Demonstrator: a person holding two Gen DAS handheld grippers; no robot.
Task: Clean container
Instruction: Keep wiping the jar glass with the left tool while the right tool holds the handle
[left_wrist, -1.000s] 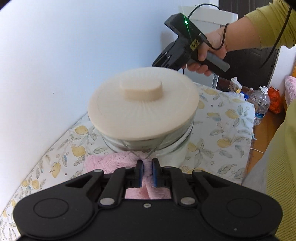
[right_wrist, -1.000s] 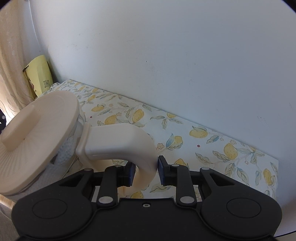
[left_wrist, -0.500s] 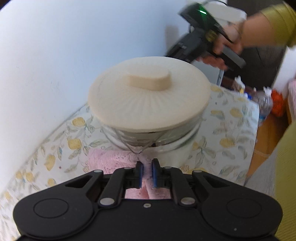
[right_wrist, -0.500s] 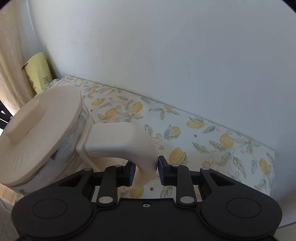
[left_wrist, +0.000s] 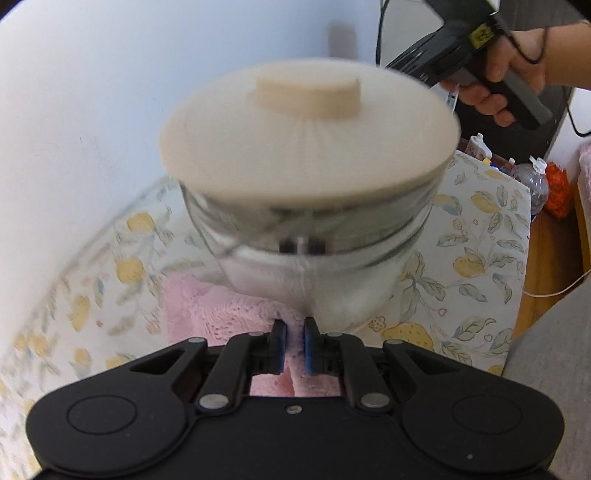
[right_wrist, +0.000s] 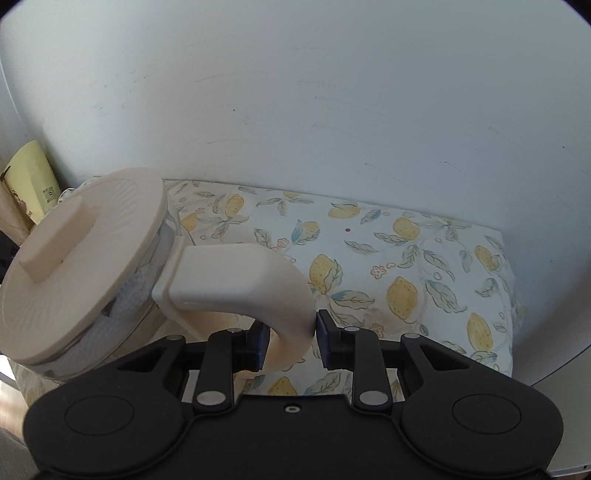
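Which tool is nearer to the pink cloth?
Left. The left tool is clamped on the pink cloth at the base of the clear pitcher. The right tool grips the pitcher's cream handle on the far side.

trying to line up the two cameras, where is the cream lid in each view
Left wrist view: the lid fills the upper centre, sitting on the clear container, above the left gripper shut on a pink cloth.
Right wrist view: the lid is at the left edge, tilted; the right gripper grips the handle.
Shared landmark: the lemon-print tablecloth.
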